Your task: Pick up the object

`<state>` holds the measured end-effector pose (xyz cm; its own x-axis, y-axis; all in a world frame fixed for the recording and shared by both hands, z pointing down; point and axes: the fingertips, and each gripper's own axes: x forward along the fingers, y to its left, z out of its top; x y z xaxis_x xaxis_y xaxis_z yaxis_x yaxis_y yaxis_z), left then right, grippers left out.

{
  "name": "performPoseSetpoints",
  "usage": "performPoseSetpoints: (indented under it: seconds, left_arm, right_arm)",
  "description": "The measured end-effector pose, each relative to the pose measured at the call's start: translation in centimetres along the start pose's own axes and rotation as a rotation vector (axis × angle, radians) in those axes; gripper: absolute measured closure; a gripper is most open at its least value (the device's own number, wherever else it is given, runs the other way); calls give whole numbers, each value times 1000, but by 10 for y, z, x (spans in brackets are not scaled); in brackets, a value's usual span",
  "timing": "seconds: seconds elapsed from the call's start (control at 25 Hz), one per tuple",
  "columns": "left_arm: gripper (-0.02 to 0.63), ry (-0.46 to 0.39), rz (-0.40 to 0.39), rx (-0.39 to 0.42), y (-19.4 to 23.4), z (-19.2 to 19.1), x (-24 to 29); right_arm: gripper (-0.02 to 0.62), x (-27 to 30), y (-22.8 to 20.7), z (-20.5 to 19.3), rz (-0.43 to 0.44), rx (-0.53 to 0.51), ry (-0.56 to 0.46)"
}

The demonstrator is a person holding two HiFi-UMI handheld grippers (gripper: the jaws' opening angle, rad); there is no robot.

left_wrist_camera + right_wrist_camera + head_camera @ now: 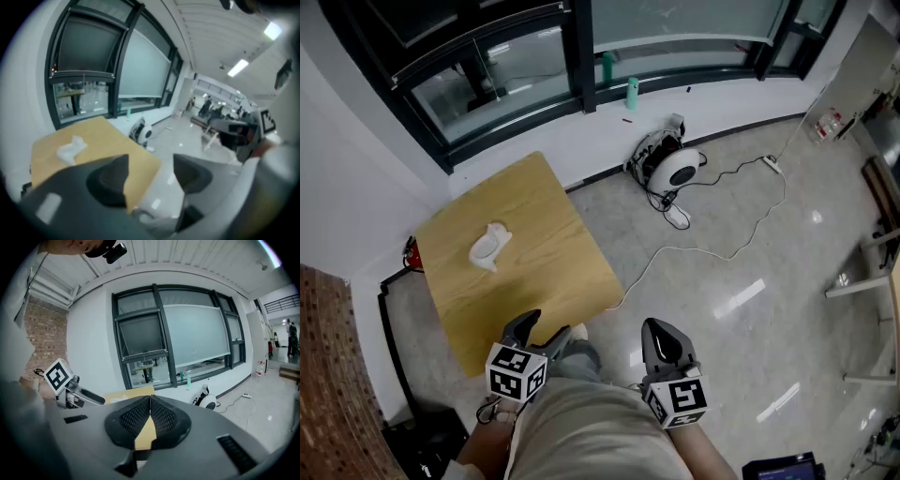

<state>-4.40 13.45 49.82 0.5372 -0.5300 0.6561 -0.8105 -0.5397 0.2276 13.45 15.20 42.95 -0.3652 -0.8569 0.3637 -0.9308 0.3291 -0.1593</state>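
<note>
A crumpled white cloth-like object [490,246] lies on the square wooden table [553,272], towards its far left side. The left gripper view shows the same object [71,148] on the table [108,136], well ahead of the jaws. My left gripper [534,325] hovers by the table's near corner, open, with nothing between its jaws [150,161]. Over the floor to the right of the table, my right gripper [661,330] is held with its jaws shut and empty [150,399]. Both are far from the object.
A white round appliance [680,169] with tangled cables sits on the floor by the wall, and a white cord [712,251] runs across the tiles. Two green bottles [632,91] stand on the window sill. A brick wall [337,375] is at the left.
</note>
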Motion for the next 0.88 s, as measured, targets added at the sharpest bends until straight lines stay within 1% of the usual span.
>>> performPoseSetpoints:
  seconds: [0.08, 0.16, 0.2, 0.28, 0.4, 0.48, 0.64, 0.76, 0.88]
  left_arm:
    - [297, 40, 62, 43, 71, 7, 9]
    - [294, 97, 123, 104, 139, 13, 20]
    - [279, 139, 152, 143, 170, 14, 26]
    - [229, 246, 202, 231, 221, 9, 37]
    - [215, 400, 276, 353, 278, -6, 52]
    - [212, 469, 305, 395, 306, -13, 63]
    - [202, 577, 329, 427, 344, -29, 96]
    - [202, 653, 337, 450, 359, -44, 119]
    - [192, 685, 326, 461, 365, -48, 138]
  right_arm:
    - [588, 45, 12, 7, -1, -8, 20]
    - [588, 86, 25, 15, 8, -24, 34]
    - [588, 103, 30, 18, 16, -35, 40]
    - [588, 130, 40, 22, 36, -47, 58]
    - [588, 158, 48, 25, 59, -56, 104]
    - [588, 172, 51, 25, 77, -72, 137]
    - [588, 197, 46, 24, 92, -82, 182]
    - [588, 209, 47, 18, 111, -78, 207]
    - [588, 219, 51, 14, 134, -88, 228]
